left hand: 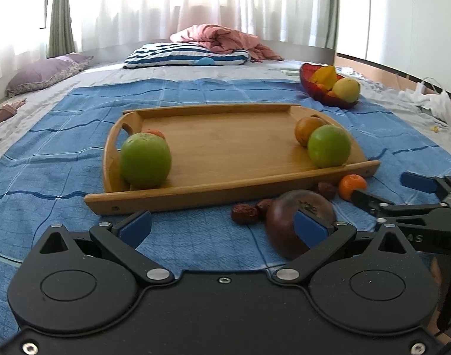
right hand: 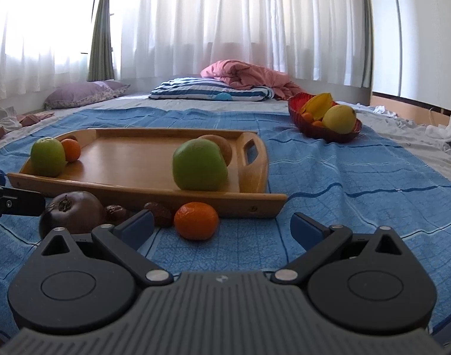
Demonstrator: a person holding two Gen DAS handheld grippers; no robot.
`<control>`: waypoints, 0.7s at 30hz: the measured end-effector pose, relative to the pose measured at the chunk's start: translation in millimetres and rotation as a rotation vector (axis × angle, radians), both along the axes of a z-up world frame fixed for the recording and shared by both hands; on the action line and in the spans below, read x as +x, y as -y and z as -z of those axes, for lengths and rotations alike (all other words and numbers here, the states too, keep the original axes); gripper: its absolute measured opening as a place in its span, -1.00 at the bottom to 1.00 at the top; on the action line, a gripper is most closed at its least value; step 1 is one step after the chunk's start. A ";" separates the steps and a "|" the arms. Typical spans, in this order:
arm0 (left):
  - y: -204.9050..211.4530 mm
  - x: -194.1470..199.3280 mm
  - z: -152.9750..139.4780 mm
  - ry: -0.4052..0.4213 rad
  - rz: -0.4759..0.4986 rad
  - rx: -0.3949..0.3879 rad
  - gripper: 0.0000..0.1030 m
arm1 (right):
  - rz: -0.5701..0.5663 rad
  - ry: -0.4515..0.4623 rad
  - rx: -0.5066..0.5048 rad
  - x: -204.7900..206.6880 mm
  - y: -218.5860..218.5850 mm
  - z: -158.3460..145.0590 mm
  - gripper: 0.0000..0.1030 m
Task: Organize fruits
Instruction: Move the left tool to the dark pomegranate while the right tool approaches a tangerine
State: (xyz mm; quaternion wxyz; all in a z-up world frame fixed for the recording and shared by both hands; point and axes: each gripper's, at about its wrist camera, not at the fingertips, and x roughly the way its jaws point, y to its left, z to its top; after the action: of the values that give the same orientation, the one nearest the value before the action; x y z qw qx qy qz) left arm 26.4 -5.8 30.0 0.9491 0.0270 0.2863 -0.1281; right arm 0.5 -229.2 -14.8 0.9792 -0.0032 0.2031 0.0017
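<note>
Both claws are spread wide with nothing in them, left gripper [left hand: 224, 224] and right gripper [right hand: 222, 226]. Two green apples [left hand: 145, 160] sit at opposite ends of the tray [left hand: 219, 143]. A tangerine [right hand: 196, 220] and dark fruit [right hand: 71, 211] lie on the blanket [right hand: 343, 183] off its front edge.

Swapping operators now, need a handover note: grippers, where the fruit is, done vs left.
Left gripper: open, empty, beside the dark purple round fruit.
Right gripper: open, empty, facing the loose orange mandarin.
On the wooden handled tray: two green apples, a small orange, a brown fruit.
On the blue cloth, before the tray: purple fruit, mandarin, dried red dates.
The red glass bowl holds yellow fruit.
Left: the loose pieces.
</note>
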 end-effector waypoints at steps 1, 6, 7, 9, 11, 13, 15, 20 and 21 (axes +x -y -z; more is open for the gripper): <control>1.7 -1.1 -0.3 0.004 0.007 0.003 0.99 | -0.004 0.001 0.003 0.1 -0.4 0.2 1.00; 9.5 -4.1 0.4 0.002 0.029 0.010 0.99 | -0.015 0.008 -0.004 -0.5 -2.9 1.2 1.00; 10.7 -4.2 0.8 -0.001 0.031 0.006 0.99 | -0.018 0.008 -0.004 -0.3 -3.6 1.3 1.00; 13.0 -5.4 1.3 0.001 0.034 0.003 0.99 | -0.027 0.007 -0.005 -0.4 -4.2 1.5 1.00; 14.8 -5.5 1.8 0.001 0.034 0.000 0.99 | -0.036 0.006 -0.009 -0.4 -5.1 1.6 0.99; 16.1 -5.4 2.2 -0.002 0.035 -0.008 0.99 | -0.043 0.005 -0.012 -0.4 -6.2 1.8 0.97; 17.8 -5.2 3.0 -0.009 0.039 -0.018 0.99 | -0.052 0.002 -0.013 -0.5 -7.2 2.3 0.95; 25.5 -7.2 5.6 -0.023 0.062 -0.023 0.99 | -0.061 0.003 -0.015 -1.3 -8.9 3.2 0.92; 27.4 -8.1 6.2 -0.026 0.069 -0.025 0.99 | -0.059 0.006 -0.017 -1.5 -9.2 3.1 0.92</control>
State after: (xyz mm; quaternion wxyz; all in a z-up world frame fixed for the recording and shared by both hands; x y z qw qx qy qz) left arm 18.4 -33.3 23.8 0.9406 0.0235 0.2959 -0.1648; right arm -1.0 -220.0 -17.9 0.9792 -0.0177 0.2002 0.0289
